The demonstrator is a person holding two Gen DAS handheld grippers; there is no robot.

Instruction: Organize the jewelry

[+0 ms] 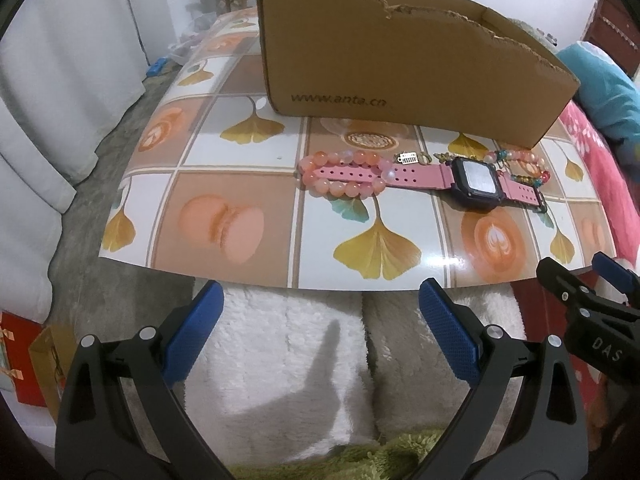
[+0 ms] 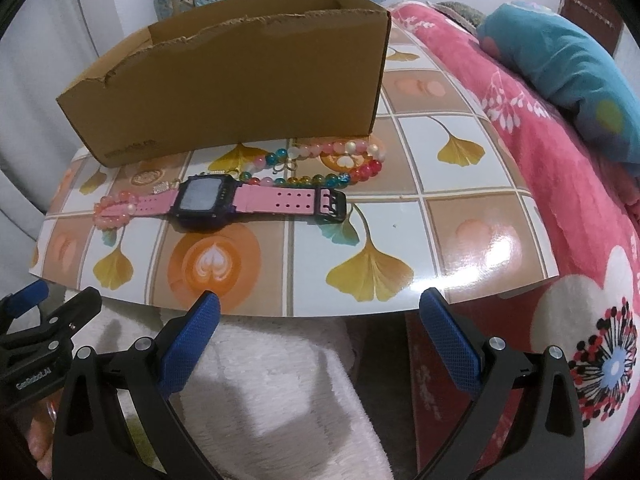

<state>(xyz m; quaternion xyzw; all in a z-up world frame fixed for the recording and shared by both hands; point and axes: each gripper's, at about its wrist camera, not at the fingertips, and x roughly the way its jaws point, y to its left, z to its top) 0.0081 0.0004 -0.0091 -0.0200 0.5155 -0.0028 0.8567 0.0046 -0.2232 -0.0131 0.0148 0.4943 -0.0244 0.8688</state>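
Both grippers hang back at the bottom of the frame, short of the tabletop edge; left gripper and right gripper have jaws spread wide, nothing held, prob. lining up a first pick. The watch lies mid-frame w/ its pink strap through a pink bead bracelet, a multicolour bead bracelet just behind it. All sit right in front of the cardboard box, likely their destination.

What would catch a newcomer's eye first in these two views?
Probably the pink-strapped watch lying flat mid-table, one strap end resting on a pink bead bracelet and a multicoloured bead bracelet at its other end. Behind them stands a torn-edged cardboard box. Both grippers, left and right, hang open off the table's near edge.
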